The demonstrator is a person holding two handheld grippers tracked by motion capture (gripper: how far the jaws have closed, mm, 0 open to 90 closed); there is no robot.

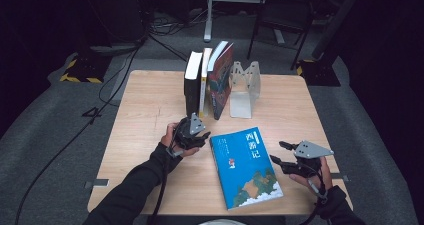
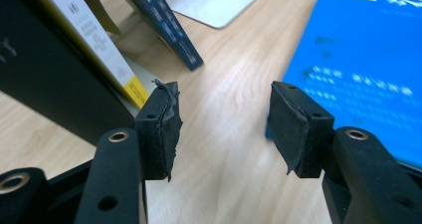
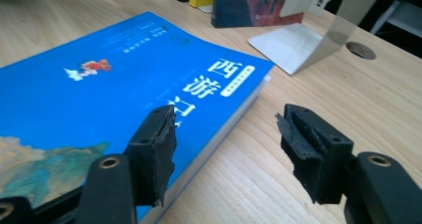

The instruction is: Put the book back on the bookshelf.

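On the wooden table (image 1: 150, 105) the blue book (image 1: 245, 166) lies flat between the two grippers — left gripper (image 2: 221, 127) just beside its left edge, right gripper (image 3: 226, 149) at its right edge — both with jaws apart, gripping nothing.

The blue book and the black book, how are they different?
The blue book lies flat on the table, cover up; the black book stands upright in a row beside the bookend. The blue book lies alone between the two grippers; the black book touches a yellow-spined neighbour. Both rest on the same table.
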